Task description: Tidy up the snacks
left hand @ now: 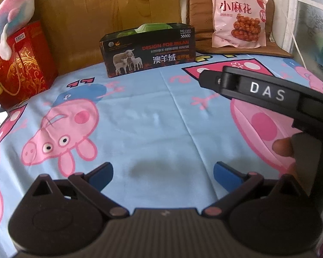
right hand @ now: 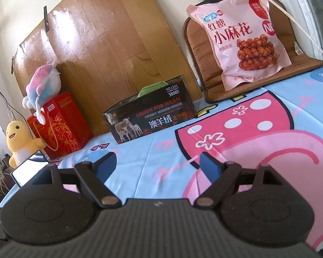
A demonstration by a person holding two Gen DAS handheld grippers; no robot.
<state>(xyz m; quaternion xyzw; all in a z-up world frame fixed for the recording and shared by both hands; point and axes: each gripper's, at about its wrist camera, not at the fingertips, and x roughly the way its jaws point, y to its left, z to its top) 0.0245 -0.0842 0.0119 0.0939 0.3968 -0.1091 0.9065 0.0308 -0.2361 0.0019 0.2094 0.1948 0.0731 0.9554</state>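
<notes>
- Left gripper: blue-padded fingers spread wide, nothing between them, poised over bare blue cartoon-pig sheet
- Right gripper: fingers likewise spread, empty, above the same sheet; in the left wrist view its black body, marked DAS, enters at 3 o'clock, with a person's fingertip on the handle beneath
- Pink snack bag: at 1 o'clock in both views, standing tilted back against a brown woven cushion, base resting on the cushion's flat part; printed with red Chinese characters and fried dough twists; right wrist view shows the same lean
- Black box with sheep picture and "DESIGN FOR MILAN": at 12 o'clock on the far edge of the sheet, top open, something green showing inside; well apart from the snack bag, to its left
- Red gift bag with gold pattern: at 10 o'clock, a pastel plush toy resting on top
- Yellow plush toy: right wrist view, 9 o'clock, touching the red gift bag's left side
- Lit phone screen: 8 o'clock, just below the yellow plush toy
- Wooden board: upright behind box and gift bag
</notes>
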